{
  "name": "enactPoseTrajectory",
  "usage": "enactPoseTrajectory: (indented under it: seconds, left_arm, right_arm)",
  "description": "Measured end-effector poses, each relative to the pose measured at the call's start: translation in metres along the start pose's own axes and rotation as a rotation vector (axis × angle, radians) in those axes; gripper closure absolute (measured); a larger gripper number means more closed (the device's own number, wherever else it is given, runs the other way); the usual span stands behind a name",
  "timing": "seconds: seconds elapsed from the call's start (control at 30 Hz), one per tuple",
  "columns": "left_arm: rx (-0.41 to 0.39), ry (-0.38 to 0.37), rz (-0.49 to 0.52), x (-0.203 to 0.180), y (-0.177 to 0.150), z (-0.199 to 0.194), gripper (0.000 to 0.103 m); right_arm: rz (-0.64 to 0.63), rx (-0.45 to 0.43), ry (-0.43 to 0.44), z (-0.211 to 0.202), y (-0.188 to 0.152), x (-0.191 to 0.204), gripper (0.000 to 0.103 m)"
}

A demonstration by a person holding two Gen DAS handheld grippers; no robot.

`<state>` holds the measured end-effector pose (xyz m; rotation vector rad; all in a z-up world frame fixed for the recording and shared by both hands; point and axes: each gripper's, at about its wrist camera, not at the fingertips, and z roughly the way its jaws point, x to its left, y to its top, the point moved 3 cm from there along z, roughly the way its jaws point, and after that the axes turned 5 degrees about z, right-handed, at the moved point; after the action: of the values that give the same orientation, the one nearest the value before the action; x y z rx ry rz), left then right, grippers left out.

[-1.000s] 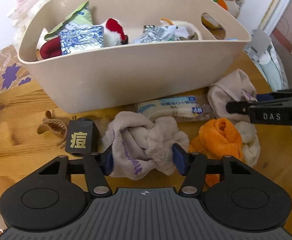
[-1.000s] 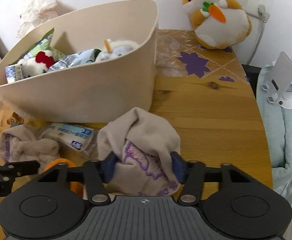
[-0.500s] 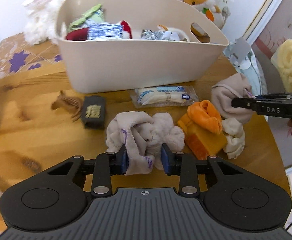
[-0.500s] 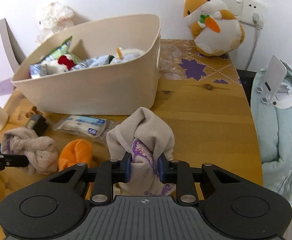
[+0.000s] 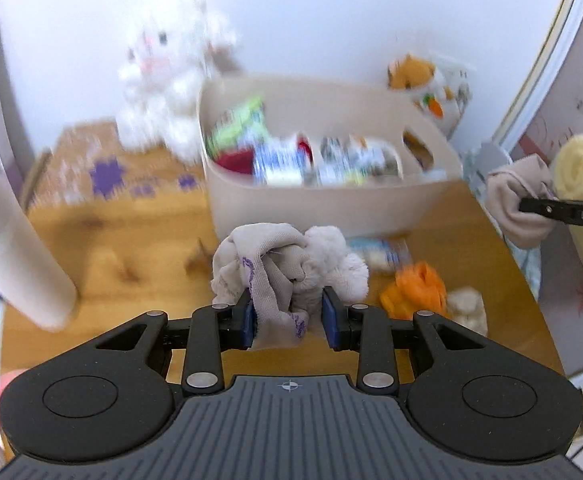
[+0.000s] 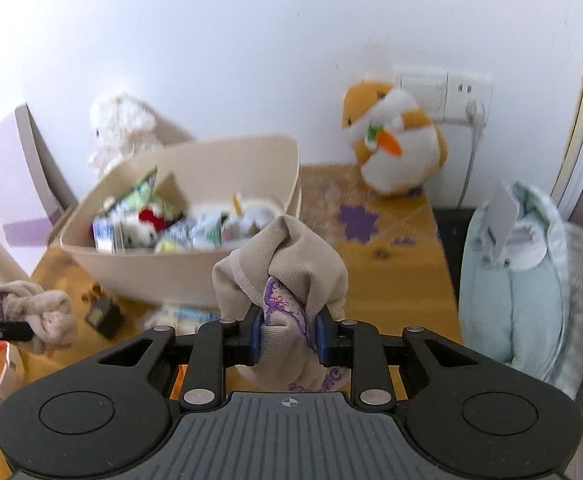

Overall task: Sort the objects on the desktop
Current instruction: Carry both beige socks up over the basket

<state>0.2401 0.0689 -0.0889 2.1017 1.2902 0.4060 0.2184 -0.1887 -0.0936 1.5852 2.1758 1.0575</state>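
Note:
My left gripper is shut on a knotted grey-beige sock bundle with purple print, lifted above the wooden table. My right gripper is shut on a second beige sock with purple lace trim, also held in the air. Each bundle shows in the other view: the right one at the far right, the left one at the far left. The beige bin behind holds snack packets and small plush toys.
On the table lie an orange cloth, a white fluffy piece, a wrapped snack, a black block and a brown hair clip. A white cylinder stands left. Plush toys sit by the wall.
Both grippers closed on their sock bundles and raised them off the table. The views pulled back and up, so the bin and table now look smaller and farther.

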Motion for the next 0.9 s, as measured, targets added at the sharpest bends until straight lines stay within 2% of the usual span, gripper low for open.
enactPoseTrajectory:
  seconds: [0.13, 0.4, 0.5, 0.67, 0.8, 0.9]
  left_arm:
    - [-0.1, 0.019, 0.006, 0.006, 0.035, -0.01, 0.07]
    - [-0.217, 0.079, 0.114, -0.002, 0.098, -0.008, 0.07]
    - [-0.221, 0.111, 0.123, -0.006, 0.112, 0.004, 0.07]
    - [-0.193, 0.149, 0.138, -0.013, 0.129, 0.031, 0.07]
    - [-0.156, 0.191, 0.173, -0.019, 0.131, 0.052, 0.07]
    - [-0.135, 0.196, 0.181, -0.023, 0.13, 0.063, 0.07]
  right_arm:
    - [-0.018, -0.05, 0.009, -0.004, 0.025, 0.006, 0.079]
    - [-0.072, -0.134, 0.027, 0.011, 0.07, 0.035, 0.079]
    - [-0.073, -0.166, 0.006, 0.026, 0.083, 0.045, 0.079]
    - [-0.08, -0.169, -0.018, 0.058, 0.097, 0.064, 0.079]
    - [-0.1, -0.129, -0.047, 0.082, 0.093, 0.078, 0.079]
    - [-0.113, -0.092, -0.064, 0.097, 0.089, 0.084, 0.079]
